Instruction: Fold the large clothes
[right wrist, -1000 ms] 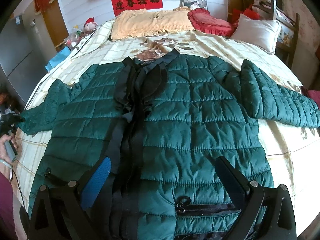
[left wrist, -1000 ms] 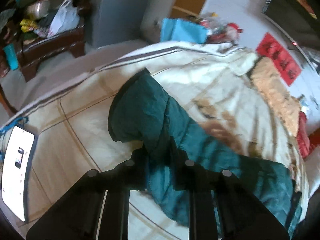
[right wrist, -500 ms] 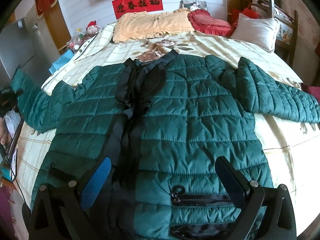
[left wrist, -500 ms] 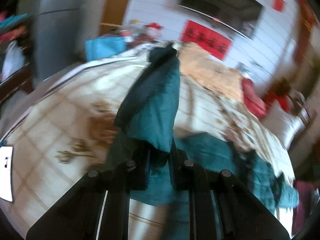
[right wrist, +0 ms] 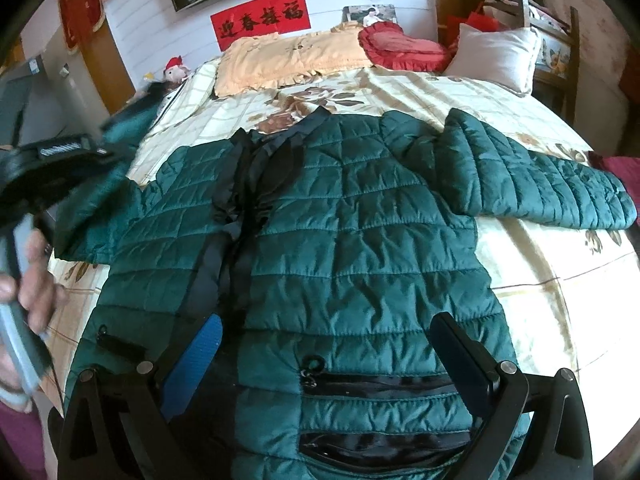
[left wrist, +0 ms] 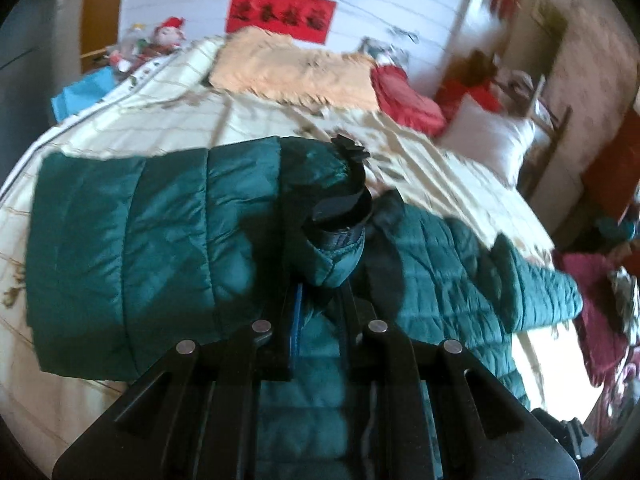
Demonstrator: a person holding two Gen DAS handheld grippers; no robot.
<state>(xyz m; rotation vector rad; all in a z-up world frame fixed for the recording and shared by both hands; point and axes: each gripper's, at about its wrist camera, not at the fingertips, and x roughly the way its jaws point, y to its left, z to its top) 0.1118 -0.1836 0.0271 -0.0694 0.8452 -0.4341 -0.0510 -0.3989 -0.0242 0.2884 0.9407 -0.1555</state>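
1. Green quilted jacket [right wrist: 360, 240] lies front-up on the bed [right wrist: 540, 272], collar toward the pillows, hem nearest the right wrist camera, body spread flat.
2. Left gripper [left wrist: 320, 284] clamped narrow on the cuff of the left sleeve [left wrist: 132, 248]; sleeve lifted and hanging over the jacket body, cuff end bunched between the jaws.
3. Right gripper [right wrist: 324, 344] wide apart, empty, hovering above the hem near the zip pocket [right wrist: 376, 384]; no contact with fabric visible.
4. Right sleeve [right wrist: 540, 184] lying out to the side on the bedspread, unfolded.
5. Progress estimate: early. First sleeve fold under way, not laid down yet.
6. Remaining, by judgement: drop left sleeve across the chest, fold right sleeve in, then fold the body up from the hem.
7. Left view motion-blurred, so exact landing spot of the sleeve over the front unclear; probably around mid-chest.
8. Hand [right wrist: 32, 280] on the left gripper handle visible at the frame edge in the right view.
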